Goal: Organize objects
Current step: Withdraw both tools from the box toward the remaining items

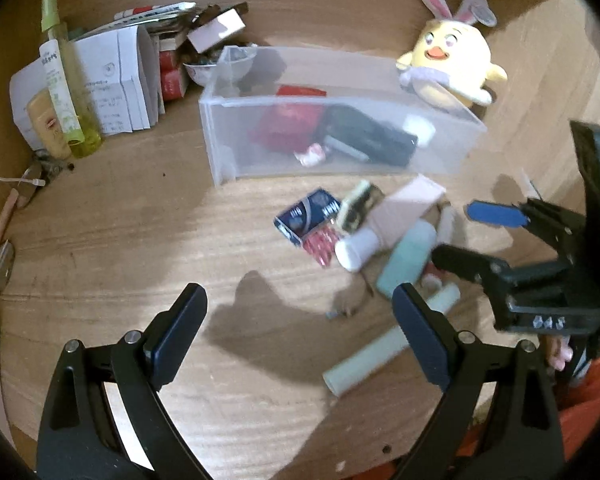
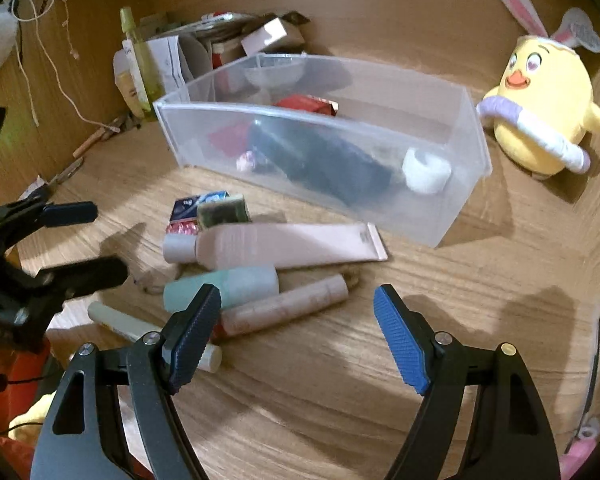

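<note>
A clear plastic bin [image 1: 260,152] [image 2: 188,136] stands on the wooden table and holds a black case [image 2: 320,160], red packets [image 1: 288,124] and a white roll [image 2: 426,170]. In front of it lies a pile: a pink tube [image 2: 288,246] [image 1: 404,208], a teal bottle [image 2: 228,284] [image 1: 408,258], a pale pink tube [image 2: 288,304], a cream stick [image 1: 364,360] [image 2: 120,322] and a dark blue box [image 1: 306,216] [image 2: 188,206]. My left gripper [image 1: 300,320] is open and empty above the table left of the pile. My right gripper [image 2: 298,316] [image 1: 460,236] is open and empty just over the pile.
A yellow chick plush with rabbit ears [image 1: 456,68] [image 2: 540,120] sits right of the bin. At the back left stand a green spray bottle [image 1: 66,80] [image 2: 140,68], paper boxes [image 1: 116,80] and a small bowl [image 1: 216,64]. Wooden walls enclose the table.
</note>
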`<action>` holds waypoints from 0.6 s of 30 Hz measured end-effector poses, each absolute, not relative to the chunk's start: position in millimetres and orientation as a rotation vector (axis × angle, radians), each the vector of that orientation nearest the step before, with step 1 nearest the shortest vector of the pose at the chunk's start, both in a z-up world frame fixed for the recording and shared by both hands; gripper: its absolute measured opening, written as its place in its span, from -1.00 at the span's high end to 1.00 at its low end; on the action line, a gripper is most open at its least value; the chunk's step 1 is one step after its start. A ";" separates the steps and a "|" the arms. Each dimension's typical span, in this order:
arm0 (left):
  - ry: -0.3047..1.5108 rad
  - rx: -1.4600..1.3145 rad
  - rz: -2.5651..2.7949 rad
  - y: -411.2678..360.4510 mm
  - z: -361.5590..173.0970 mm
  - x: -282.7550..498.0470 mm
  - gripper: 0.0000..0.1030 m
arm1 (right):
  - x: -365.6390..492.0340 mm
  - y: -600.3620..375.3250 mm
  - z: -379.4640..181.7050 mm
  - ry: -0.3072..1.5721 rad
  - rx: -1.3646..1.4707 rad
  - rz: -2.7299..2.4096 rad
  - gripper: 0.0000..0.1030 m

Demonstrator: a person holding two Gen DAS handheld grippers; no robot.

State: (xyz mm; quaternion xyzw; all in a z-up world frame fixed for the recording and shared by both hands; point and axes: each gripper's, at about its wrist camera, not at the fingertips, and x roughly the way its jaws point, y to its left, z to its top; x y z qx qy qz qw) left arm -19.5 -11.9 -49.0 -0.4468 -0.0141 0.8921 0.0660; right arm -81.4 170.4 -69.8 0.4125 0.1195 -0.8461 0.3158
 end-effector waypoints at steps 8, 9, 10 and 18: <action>-0.043 -1.356 2.618 2.4 -57.1 -7.6 -0.84 | -82.6 174.2 -73.6 0.267 1.126 -2.225 -0.46; -0.042 -1.354 2.611 4.0 -57.6 -7.2 -0.84 | -82.1 175.1 -74.3 0.268 1.132 -2.225 -0.43; -0.038 -1.353 2.603 6.2 -58.6 -6.4 -0.84 | -81.4 176.1 -75.6 0.274 1.139 -2.225 -0.35; 0.016 -1.338 2.579 23.2 -67.6 -6.9 -0.84 | -73.9 181.2 -77.2 0.343 1.116 -2.253 0.02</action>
